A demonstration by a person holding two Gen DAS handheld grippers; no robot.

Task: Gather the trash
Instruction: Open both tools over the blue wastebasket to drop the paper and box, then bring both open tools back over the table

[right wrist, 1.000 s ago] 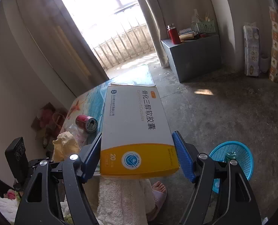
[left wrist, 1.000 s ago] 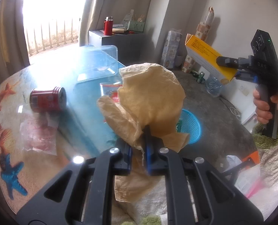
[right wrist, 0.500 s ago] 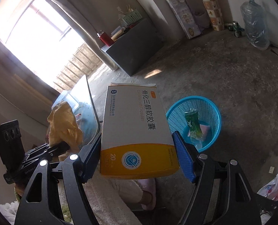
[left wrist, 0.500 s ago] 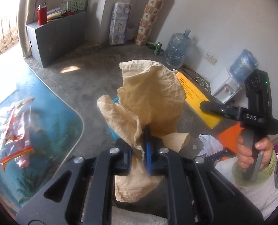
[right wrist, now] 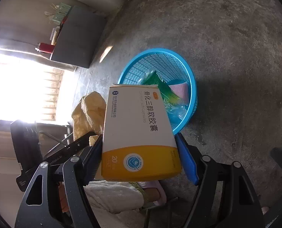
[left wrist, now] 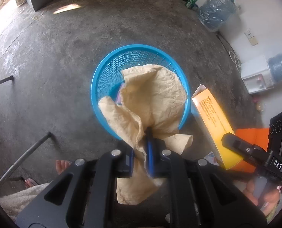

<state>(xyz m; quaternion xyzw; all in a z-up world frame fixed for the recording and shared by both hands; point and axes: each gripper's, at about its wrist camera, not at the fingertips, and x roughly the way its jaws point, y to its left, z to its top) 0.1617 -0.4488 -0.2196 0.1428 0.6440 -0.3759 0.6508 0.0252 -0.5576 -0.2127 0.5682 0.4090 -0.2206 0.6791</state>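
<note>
Jaws of the left gripper (left wrist: 141,158) pinch crumpled brown paper (left wrist: 152,102) over the blue basket (left wrist: 101,87); the right gripper (right wrist: 139,161) clamps a medicine box (right wrist: 139,133) beside it. Bare concrete floor (left wrist: 55,57), water jugs (left wrist: 217,9) by the wall. Basket contents mostly covered, hard to make out.

You're in a plain room of a home: bare concrete floor (left wrist: 64,57), big water jugs (left wrist: 217,11) against a white wall, a grey cabinet (right wrist: 78,38) by the bright barred window (right wrist: 26,85), a blue basket (left wrist: 106,79), and someone's slippered foot (left wrist: 63,167).
</note>
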